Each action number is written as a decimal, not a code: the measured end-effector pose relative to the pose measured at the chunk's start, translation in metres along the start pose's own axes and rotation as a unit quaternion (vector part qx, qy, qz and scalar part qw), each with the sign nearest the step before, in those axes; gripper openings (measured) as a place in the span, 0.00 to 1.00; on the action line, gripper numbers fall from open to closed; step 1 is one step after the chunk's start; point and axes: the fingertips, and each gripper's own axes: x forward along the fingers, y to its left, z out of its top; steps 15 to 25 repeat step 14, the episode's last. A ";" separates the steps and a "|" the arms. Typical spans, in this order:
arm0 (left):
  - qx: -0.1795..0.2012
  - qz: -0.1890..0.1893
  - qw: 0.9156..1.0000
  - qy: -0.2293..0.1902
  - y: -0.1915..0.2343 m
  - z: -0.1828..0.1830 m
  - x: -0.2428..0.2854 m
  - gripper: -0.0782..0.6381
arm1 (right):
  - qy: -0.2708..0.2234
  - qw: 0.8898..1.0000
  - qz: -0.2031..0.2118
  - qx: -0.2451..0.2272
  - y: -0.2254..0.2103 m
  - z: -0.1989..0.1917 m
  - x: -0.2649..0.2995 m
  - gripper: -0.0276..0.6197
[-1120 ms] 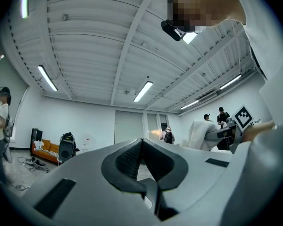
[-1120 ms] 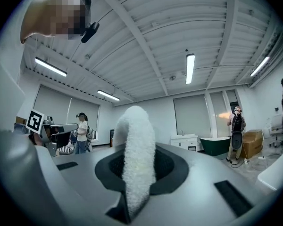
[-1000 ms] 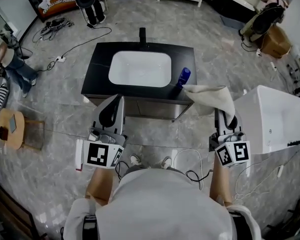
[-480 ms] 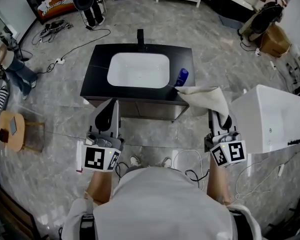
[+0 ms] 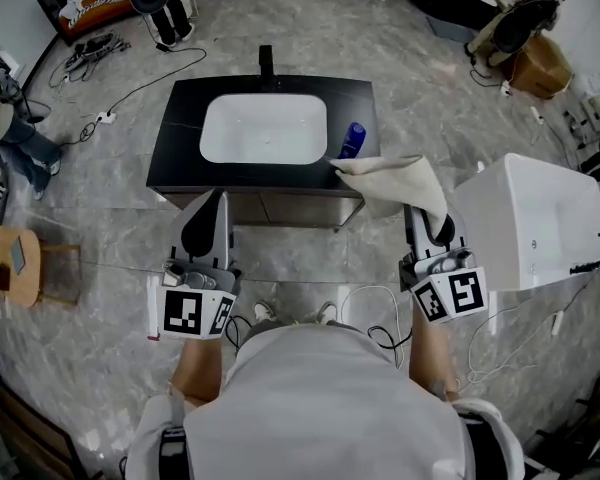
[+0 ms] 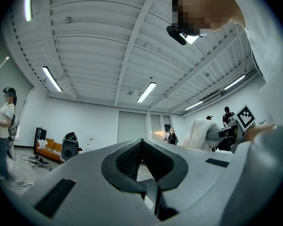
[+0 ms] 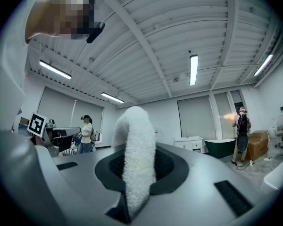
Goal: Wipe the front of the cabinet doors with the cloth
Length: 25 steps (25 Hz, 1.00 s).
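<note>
We can read no text or numbers. The marker cube [image 5: 195,313] on the left gripper [image 5: 216,200] and its twin on the right gripper [image 5: 427,218] bear only square patterns (no lettering). The label on the blue bottle [image 5: 353,140] beyond the right gripper is too small to read.

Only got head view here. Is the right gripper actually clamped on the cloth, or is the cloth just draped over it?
Observer: Clamped. In the right gripper view the cloth is pinched between the jaws of the right gripper and stands up out of them.
Operator: Left one holding anything?
Observer: No. The left gripper has its jaws together with nothing between them.
Operator: Either gripper camera on the cabinet?
Observer: Neither. Both gripper views point up at the ceiling.
</note>
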 end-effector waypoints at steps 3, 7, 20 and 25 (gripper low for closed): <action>-0.003 -0.003 1.000 0.001 -0.003 -0.001 0.003 0.13 | 0.001 1.000 -0.005 0.003 -0.004 0.001 -0.004 0.15; -0.002 -0.009 1.000 -0.001 -0.008 0.001 0.009 0.13 | -0.002 1.000 -0.009 0.009 -0.011 0.004 -0.006 0.15; 0.000 -0.011 1.000 0.005 -0.009 -0.003 0.020 0.13 | -0.001 1.000 -0.008 0.013 -0.018 0.000 0.000 0.15; 0.000 -0.011 1.000 0.005 -0.009 -0.003 0.020 0.13 | -0.001 1.000 -0.008 0.013 -0.018 0.000 0.000 0.15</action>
